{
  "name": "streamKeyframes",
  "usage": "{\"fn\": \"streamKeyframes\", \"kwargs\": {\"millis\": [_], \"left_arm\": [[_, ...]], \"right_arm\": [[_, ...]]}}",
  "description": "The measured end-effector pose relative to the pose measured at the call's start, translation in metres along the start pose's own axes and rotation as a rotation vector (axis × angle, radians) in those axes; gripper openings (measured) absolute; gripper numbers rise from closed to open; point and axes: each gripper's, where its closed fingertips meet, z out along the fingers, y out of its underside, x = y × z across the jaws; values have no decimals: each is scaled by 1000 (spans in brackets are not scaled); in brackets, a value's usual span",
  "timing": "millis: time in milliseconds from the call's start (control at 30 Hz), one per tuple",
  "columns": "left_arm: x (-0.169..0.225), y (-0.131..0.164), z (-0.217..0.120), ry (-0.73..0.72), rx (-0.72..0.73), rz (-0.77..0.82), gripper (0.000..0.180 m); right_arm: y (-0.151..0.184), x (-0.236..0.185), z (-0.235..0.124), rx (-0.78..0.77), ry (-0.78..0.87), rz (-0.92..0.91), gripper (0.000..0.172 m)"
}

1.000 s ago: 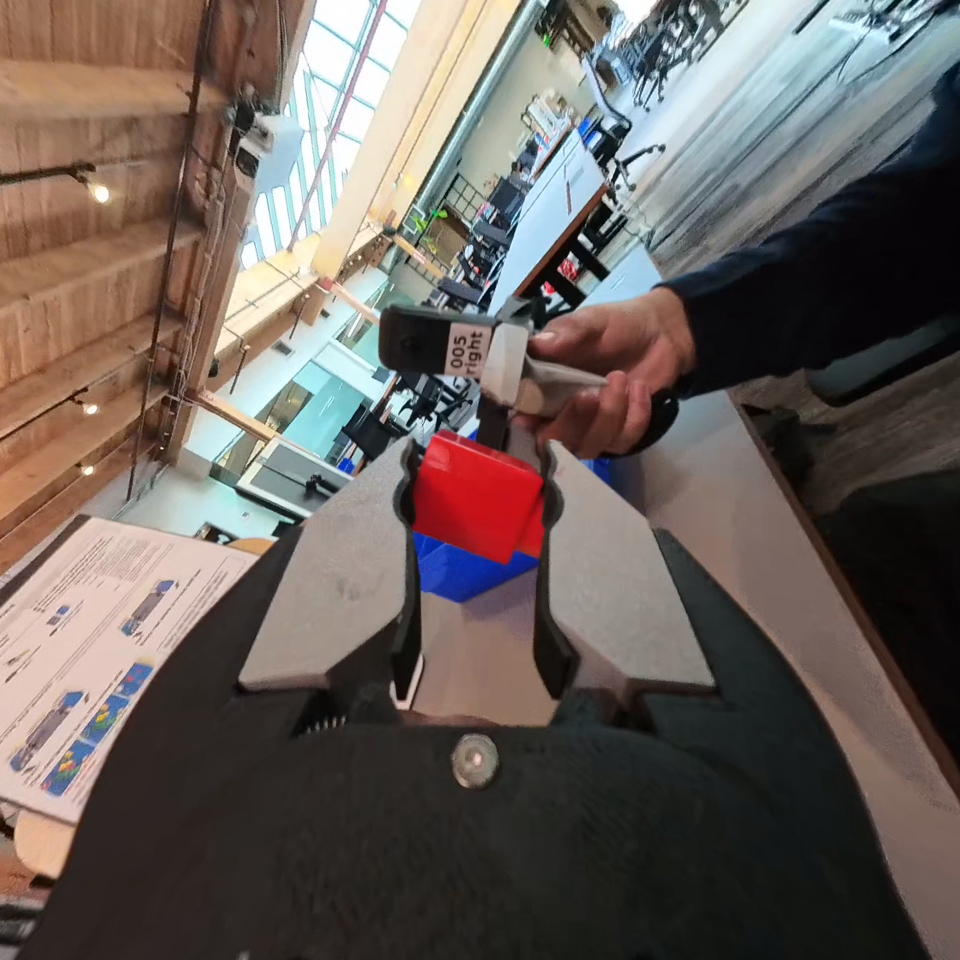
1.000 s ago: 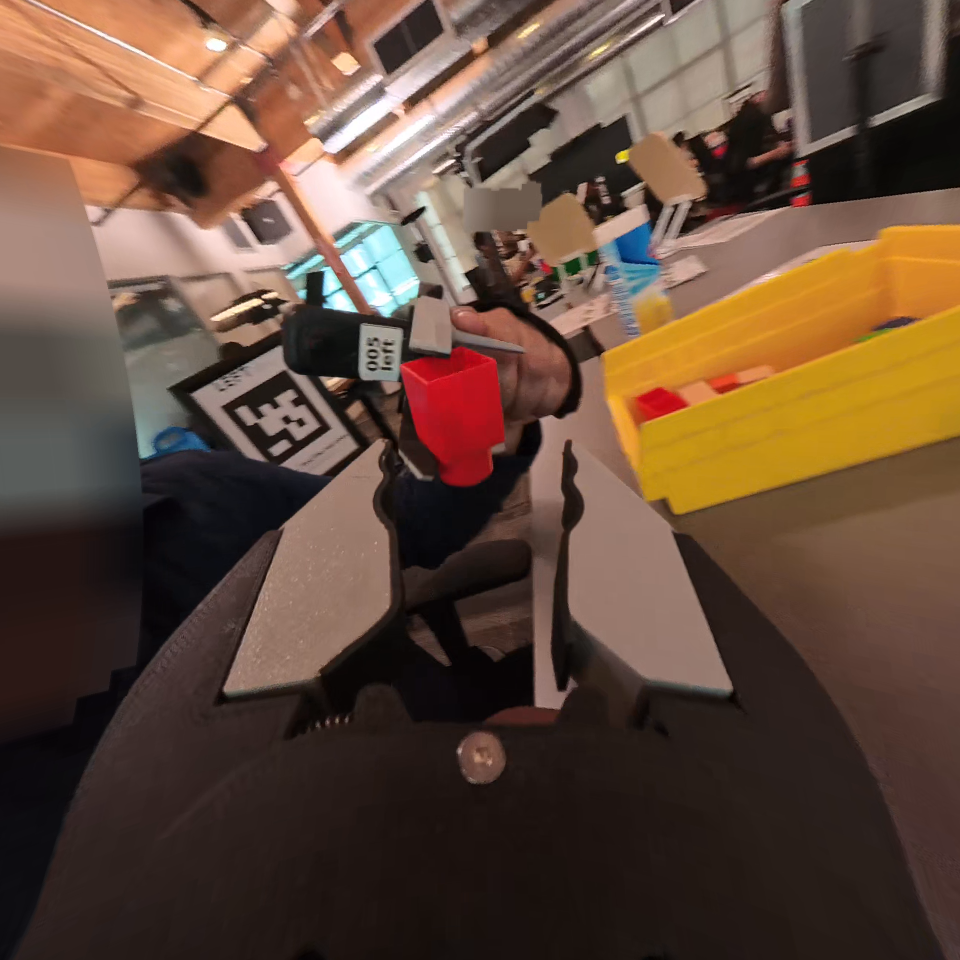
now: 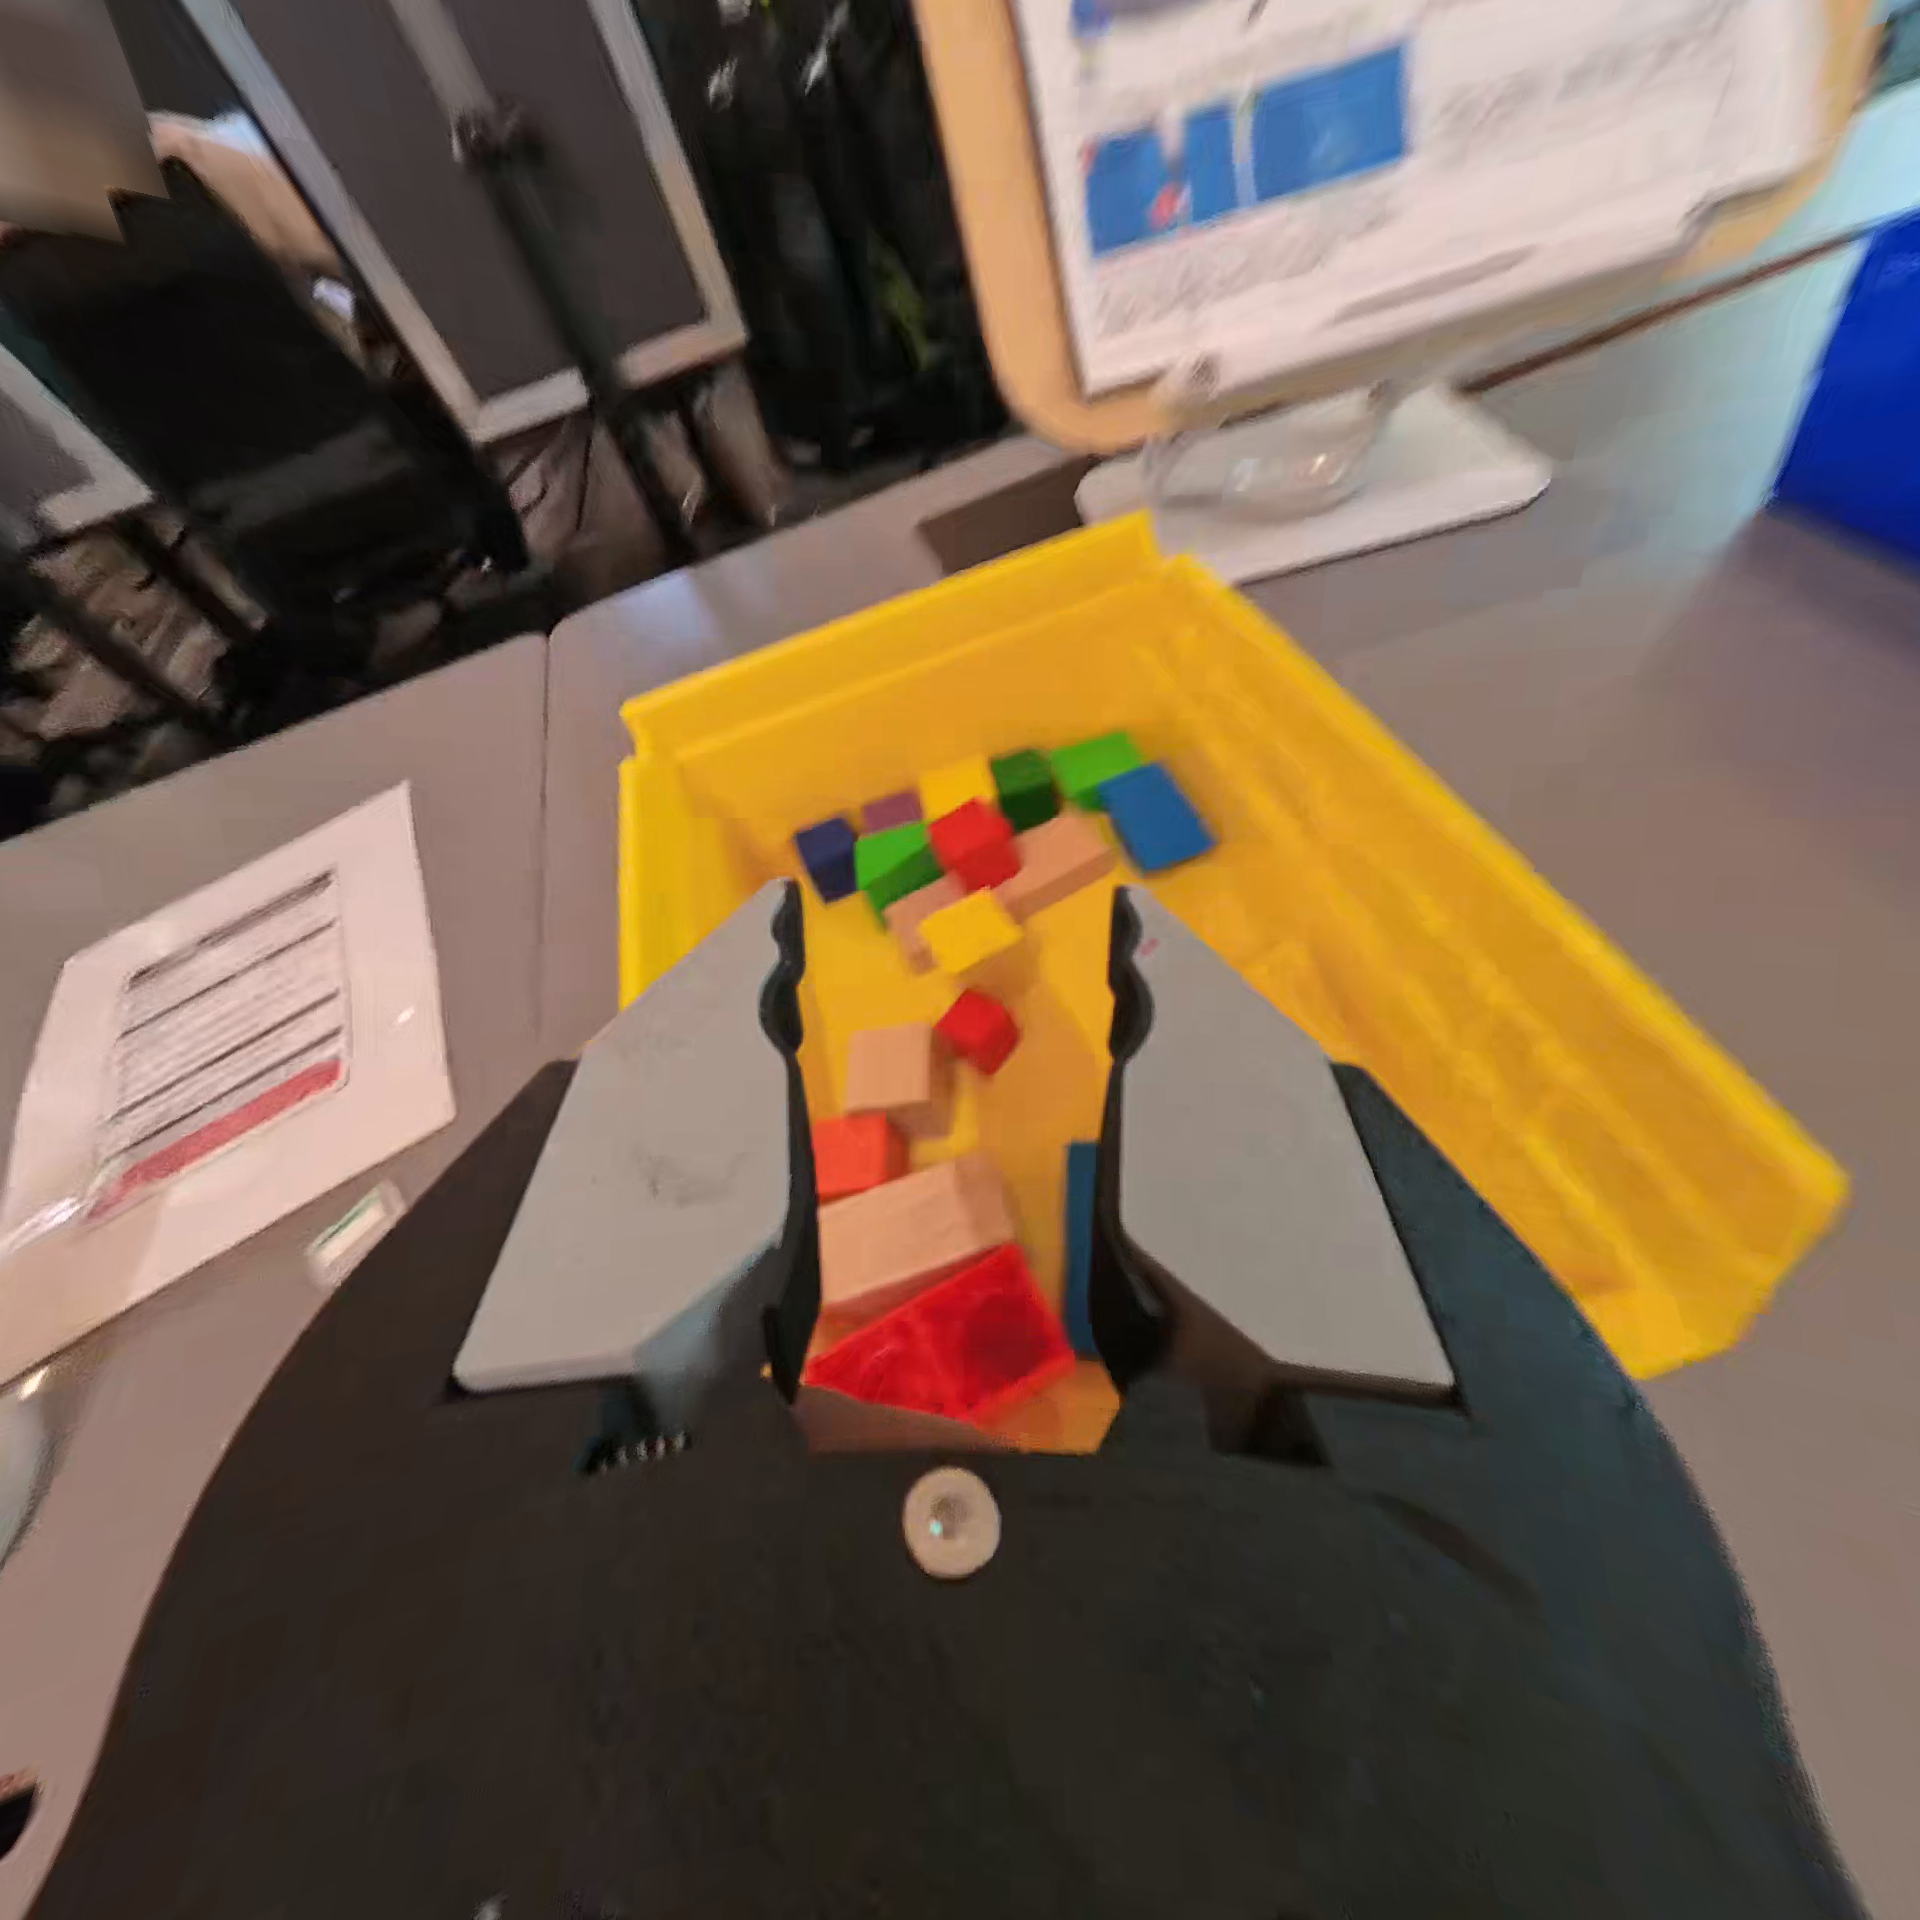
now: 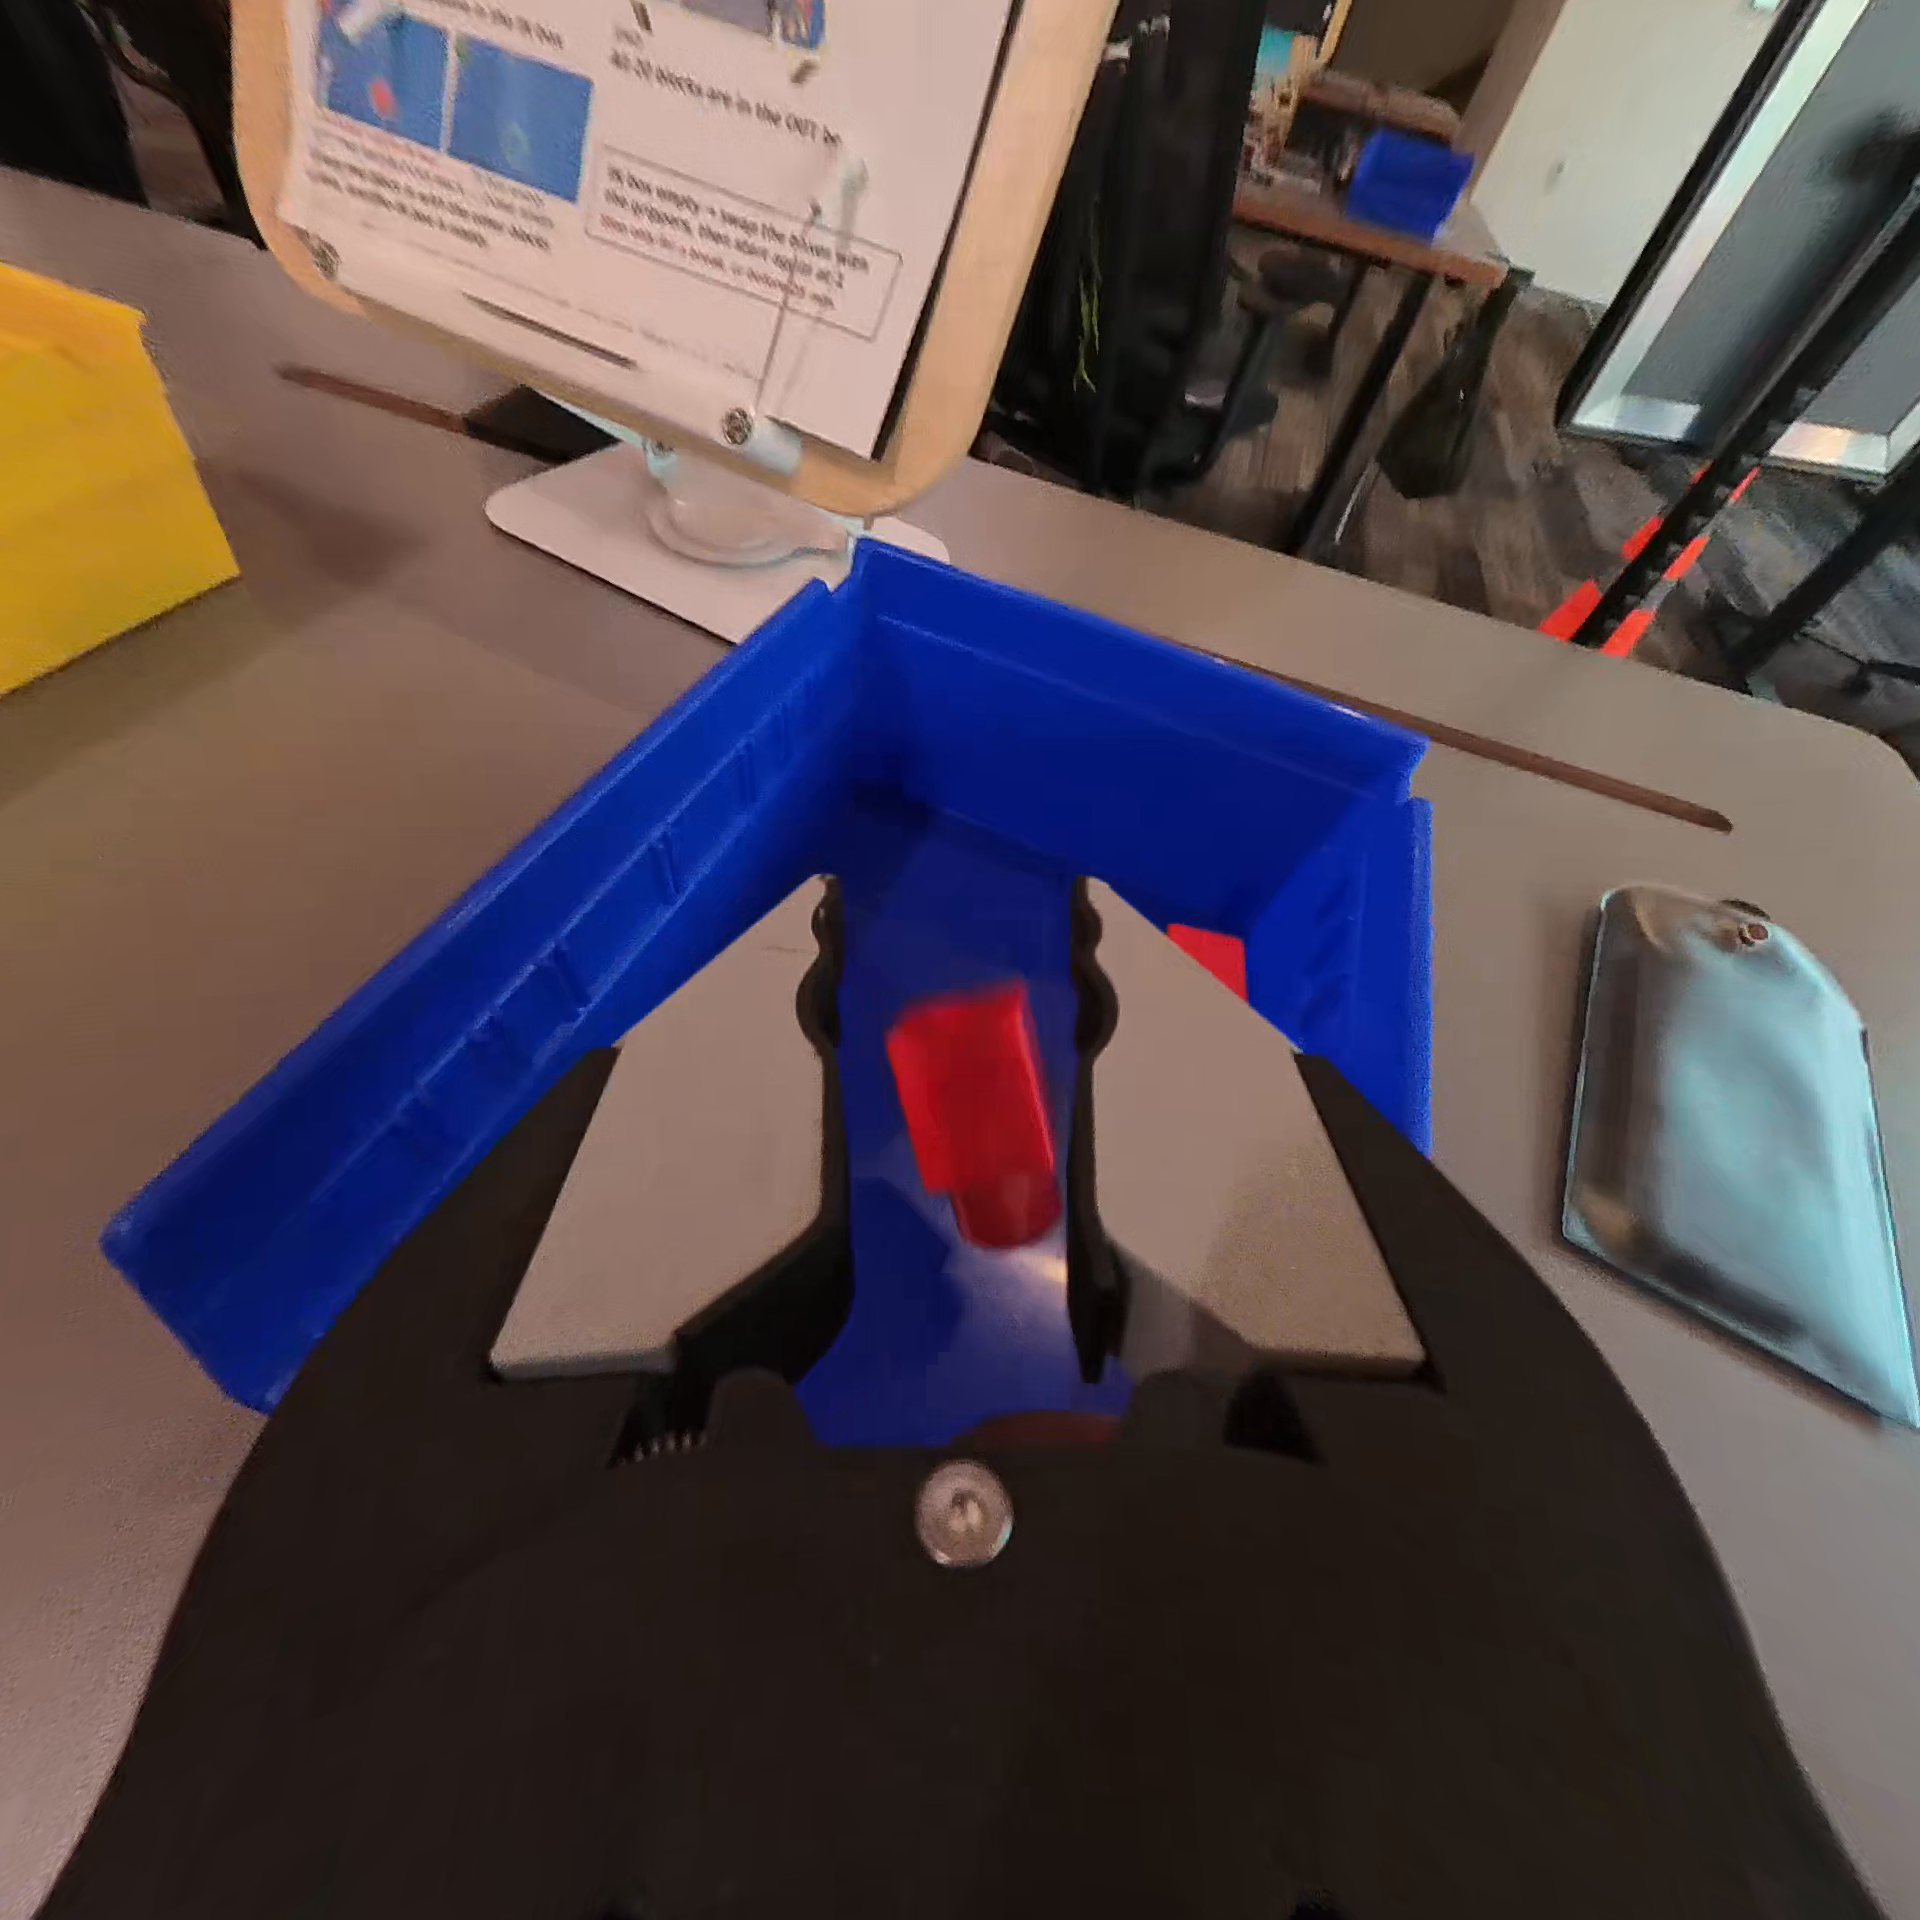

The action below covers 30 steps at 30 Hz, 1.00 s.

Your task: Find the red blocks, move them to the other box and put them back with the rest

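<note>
Bright even indoor light, motion blur throughout, wide-angle bending at edges

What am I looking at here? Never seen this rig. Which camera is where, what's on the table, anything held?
No robot: a person holds two hand grippers, each with a camera looking along its fingers. The left gripper hangs over a yellow box of mixed coloured blocks, among them a small red block. The right gripper hangs over a blue box with a red piece seen between its fingers, apparently not gripped; blur hides contact. The left fingers stand apart, holding nothing. Both boxes sit on a grey table.
</note>
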Motion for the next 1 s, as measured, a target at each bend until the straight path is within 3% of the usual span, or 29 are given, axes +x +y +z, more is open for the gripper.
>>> {"fn": "streamKeyframes", "kwargs": {"millis": [100,167,267,400,533,633,833,900,1000], "left_arm": [[3,19,24,72,-73,-2,49],[20,41,43,215,-228,76,49],[21,62,63,296,-424,229,48],[20,79,76,391,-622,311,43],[11,111,85,409,-858,393,41],[6,122,92,386,-935,464,27],[8,109,87,340,-853,563,20],[2,82,79,242,-727,592,19],[29,20,52,183,-383,597,19]], "right_arm": [[-16,-16,-9,83,-91,32,37],[-21,-22,-14,99,-132,48,37],[-25,-30,-18,106,-185,68,36],[-33,-42,-25,121,-230,52,36],[-41,-49,-36,145,-237,10,36],[-46,-51,-43,167,-238,-18,35],[-47,-71,-51,173,-346,-4,35],[-47,-87,-55,164,-437,9,35],[-49,-112,-58,167,-529,15,36]]}}
